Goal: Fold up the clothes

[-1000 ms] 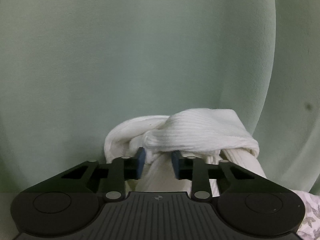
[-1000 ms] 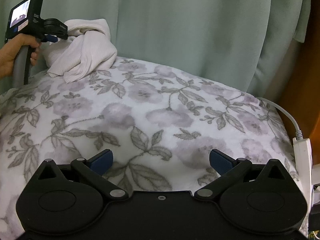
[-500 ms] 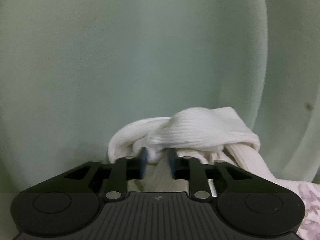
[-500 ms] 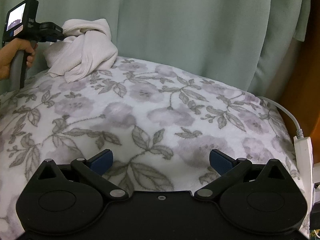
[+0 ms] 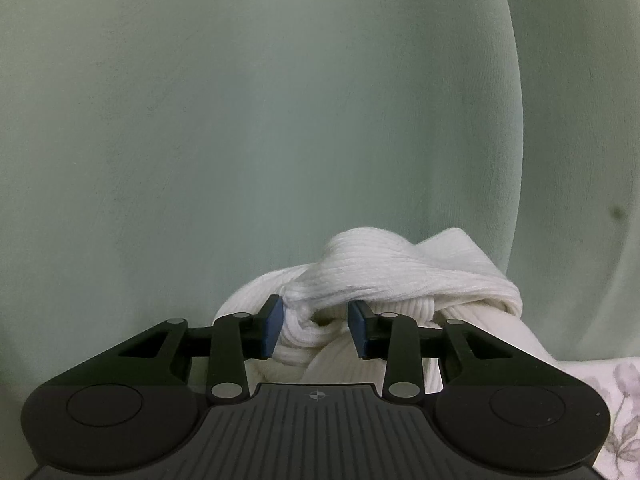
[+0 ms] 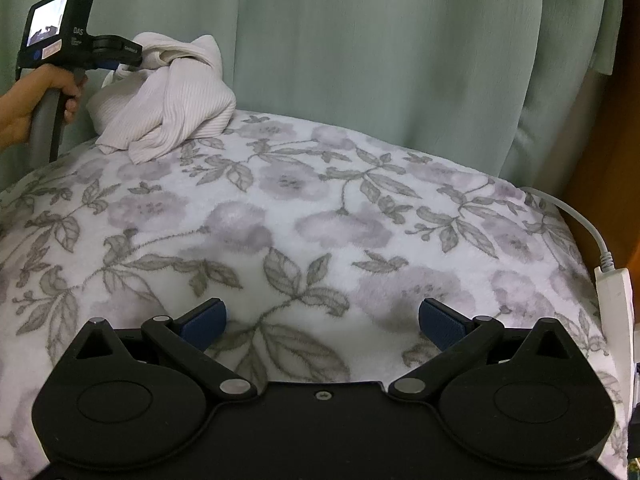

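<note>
A white ribbed garment [image 5: 400, 276] lies bunched and twisted at the far left corner of the floral blanket [image 6: 320, 220], up against the curtain. In the right wrist view the same garment [image 6: 172, 108] forms a knotted heap. My left gripper [image 5: 316, 316] is at the top of the heap. Its jaws are opening, and a fold of the cloth fills the gap and touches both blue pads. A person's hand [image 6: 44, 96] holds that left gripper [image 6: 128, 66] by its handle. My right gripper [image 6: 322, 316] hovers open over the near part of the blanket with nothing between its fingers.
A pale green curtain [image 6: 360, 40] hangs close behind the bed. A white power strip and cable [image 6: 612, 292] lie at the blanket's right edge, beside brown wooden furniture [image 6: 616, 160]. The wide middle of the blanket carries only its flower print.
The left gripper's pads stand wider apart than before and it has rolled slightly. The garment's top has shifted, with one corner now sticking up. The right gripper has not moved.
</note>
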The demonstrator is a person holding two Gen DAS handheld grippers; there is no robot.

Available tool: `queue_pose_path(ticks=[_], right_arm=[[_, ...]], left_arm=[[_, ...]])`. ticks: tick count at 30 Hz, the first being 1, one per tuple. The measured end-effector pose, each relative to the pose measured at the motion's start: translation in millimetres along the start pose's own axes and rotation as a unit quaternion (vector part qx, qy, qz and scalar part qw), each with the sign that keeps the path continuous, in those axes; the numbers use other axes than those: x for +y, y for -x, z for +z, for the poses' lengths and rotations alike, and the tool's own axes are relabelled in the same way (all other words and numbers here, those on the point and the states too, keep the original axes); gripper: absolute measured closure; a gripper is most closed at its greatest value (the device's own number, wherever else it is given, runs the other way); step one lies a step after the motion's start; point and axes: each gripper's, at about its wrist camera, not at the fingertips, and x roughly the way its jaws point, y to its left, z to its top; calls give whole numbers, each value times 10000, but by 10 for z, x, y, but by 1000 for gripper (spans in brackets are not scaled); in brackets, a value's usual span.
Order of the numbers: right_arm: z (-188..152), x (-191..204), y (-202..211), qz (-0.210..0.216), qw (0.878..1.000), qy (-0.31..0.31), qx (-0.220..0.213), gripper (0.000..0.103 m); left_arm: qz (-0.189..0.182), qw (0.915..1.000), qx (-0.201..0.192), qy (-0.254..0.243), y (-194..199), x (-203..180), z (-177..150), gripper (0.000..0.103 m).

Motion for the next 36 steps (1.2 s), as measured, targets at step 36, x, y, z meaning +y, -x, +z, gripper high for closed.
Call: queue_pose_path(ticks=[36], right_arm=[[634, 160, -58, 419, 9972, 359, -514, 1]], left_arm=[[-627, 9973, 346, 156, 299, 85, -50, 102]])
